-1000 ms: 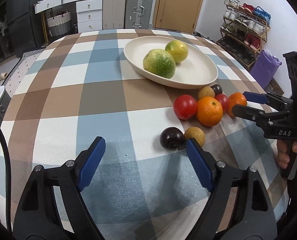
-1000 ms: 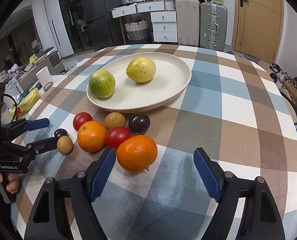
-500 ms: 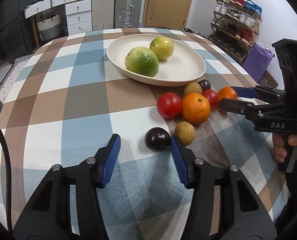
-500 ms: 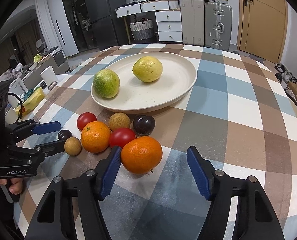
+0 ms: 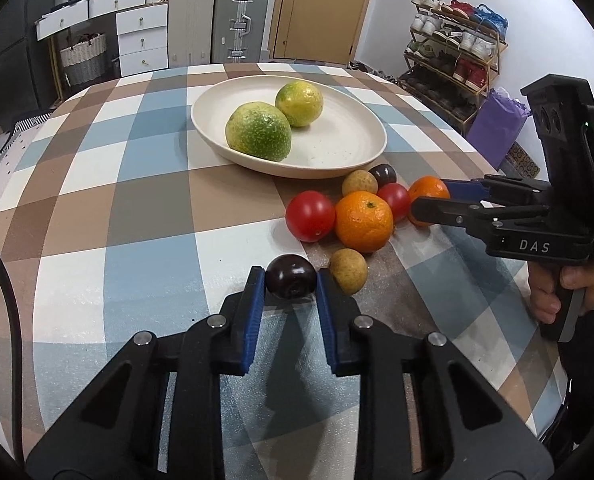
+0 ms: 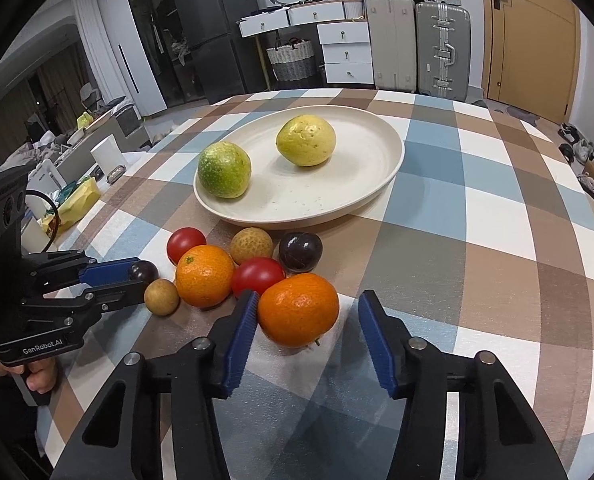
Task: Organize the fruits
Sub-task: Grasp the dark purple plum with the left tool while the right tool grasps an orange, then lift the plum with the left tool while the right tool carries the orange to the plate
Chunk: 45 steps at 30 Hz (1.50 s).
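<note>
Dark plum (image 5: 291, 282) on the checked tablecloth (image 5: 97, 208), pinched between both blue pads of the left gripper (image 5: 290, 285). Right gripper (image 6: 303, 314) open, straddling one orange (image 6: 298, 309); left pad touching, right pad apart. Loose fruit on cloth: two oranges, two tomatoes, two plums, two small tan fruits. Cream plate (image 6: 373, 184) beyond holds two green-yellow citrus.
</note>
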Tool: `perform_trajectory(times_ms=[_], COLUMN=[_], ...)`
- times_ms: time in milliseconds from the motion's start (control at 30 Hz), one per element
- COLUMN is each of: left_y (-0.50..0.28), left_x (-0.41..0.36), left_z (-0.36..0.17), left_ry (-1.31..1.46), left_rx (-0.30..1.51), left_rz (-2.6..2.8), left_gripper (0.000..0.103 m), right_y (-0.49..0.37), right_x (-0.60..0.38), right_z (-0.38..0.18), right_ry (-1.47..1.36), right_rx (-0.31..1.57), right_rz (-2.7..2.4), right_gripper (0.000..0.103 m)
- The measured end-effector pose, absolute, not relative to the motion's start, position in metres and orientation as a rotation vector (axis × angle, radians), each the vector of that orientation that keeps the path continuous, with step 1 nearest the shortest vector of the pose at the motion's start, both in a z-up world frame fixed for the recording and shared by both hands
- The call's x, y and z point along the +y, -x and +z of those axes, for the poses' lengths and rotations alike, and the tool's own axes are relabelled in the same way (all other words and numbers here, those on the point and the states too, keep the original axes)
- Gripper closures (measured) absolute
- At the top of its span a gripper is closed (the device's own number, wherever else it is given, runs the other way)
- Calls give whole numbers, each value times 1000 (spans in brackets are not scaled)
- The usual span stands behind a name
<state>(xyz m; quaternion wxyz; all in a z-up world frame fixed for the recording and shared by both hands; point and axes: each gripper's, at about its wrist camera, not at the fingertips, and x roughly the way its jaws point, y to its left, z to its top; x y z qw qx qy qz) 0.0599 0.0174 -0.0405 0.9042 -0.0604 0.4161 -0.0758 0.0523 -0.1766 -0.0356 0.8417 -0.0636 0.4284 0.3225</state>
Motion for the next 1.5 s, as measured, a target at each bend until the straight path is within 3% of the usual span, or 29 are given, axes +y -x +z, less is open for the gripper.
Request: perform_trajectory(times_ms=[100,200,867,1500], left_y=[-58,-57,-50,-91], left_x=[22,26,21,18], left_z=[-39,-37,-6,7], left_ry=[139,153,156,147], left_rx=[848,839,729,703], left_rz=[-147,-137,-128,-114], left_gripper=[80,80,80,80], right_y=[-50,-48,-44,-60], right_x=[-175,-173,-183,-178], right_z=[-34,-34,-8,13], right_ry=[136,154,96,78], right_rx=[902,894,769,702], right_rz=[697,692,709,733], right_gripper=[61,62,63,63])
